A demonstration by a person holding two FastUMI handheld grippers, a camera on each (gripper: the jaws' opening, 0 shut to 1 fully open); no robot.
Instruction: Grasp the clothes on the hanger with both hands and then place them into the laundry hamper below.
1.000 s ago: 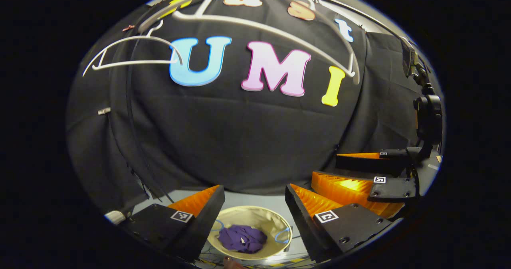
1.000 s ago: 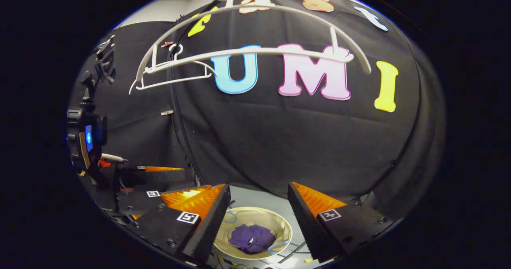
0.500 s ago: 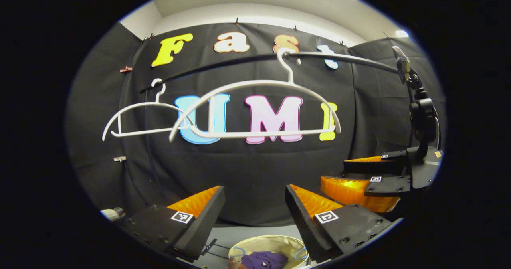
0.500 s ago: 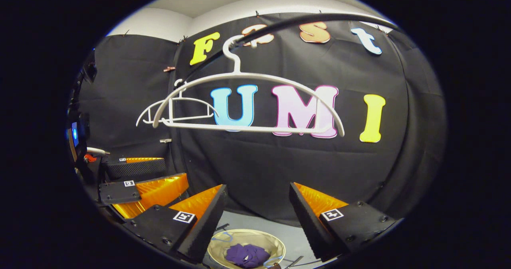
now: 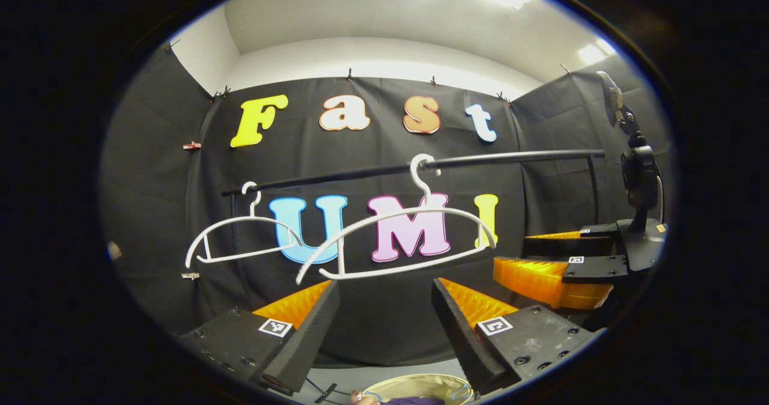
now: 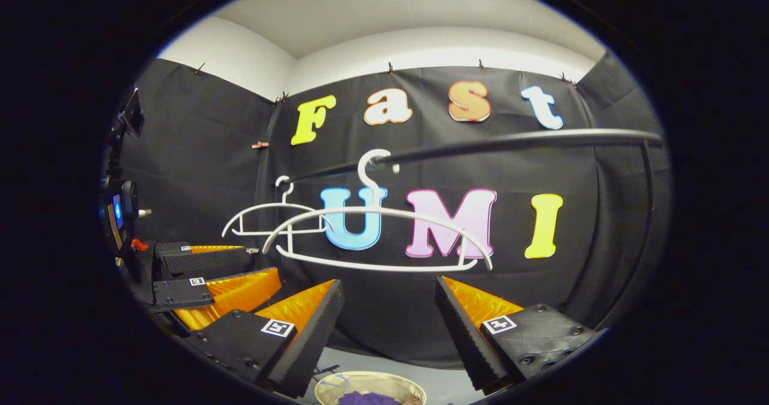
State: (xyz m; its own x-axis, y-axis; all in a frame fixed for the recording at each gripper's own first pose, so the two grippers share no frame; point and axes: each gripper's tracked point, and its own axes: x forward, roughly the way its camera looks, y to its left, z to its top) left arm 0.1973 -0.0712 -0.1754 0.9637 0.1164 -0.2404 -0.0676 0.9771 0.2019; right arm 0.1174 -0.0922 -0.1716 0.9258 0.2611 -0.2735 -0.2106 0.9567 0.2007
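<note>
Landmark: the black rail [image 5: 420, 167] that crosses the booth; every place below is given against it.
Near hanger [image 5: 396, 237]: white and bare, hooked on the rail and hanging tilted below it.
Far hanger [image 5: 243, 240]: also white and bare, hooked farther along the rail.
Clothes [image 6: 366, 398]: a purple heap far below the rail, lying inside the laundry hamper [image 6: 336, 384].
Left gripper [image 5: 384, 324]: below the rail, fingers spread wide apart, nothing between them.
Right gripper [image 6: 387, 324]: below the rail as well, fingers spread wide, holding nothing.
Task state: judged finished, since the garment is off the hanger and in the hamper.
Risk, hanger: both grippers point up toward the near hanger; a further rise could knock it, set it swinging or unhook it from the rail.
Risk, hamper: the hamper sits almost out of sight beneath both grippers, so a blind drop could clip its rim.
Risk, grippers: the two are just beside one another and could bump.
</note>
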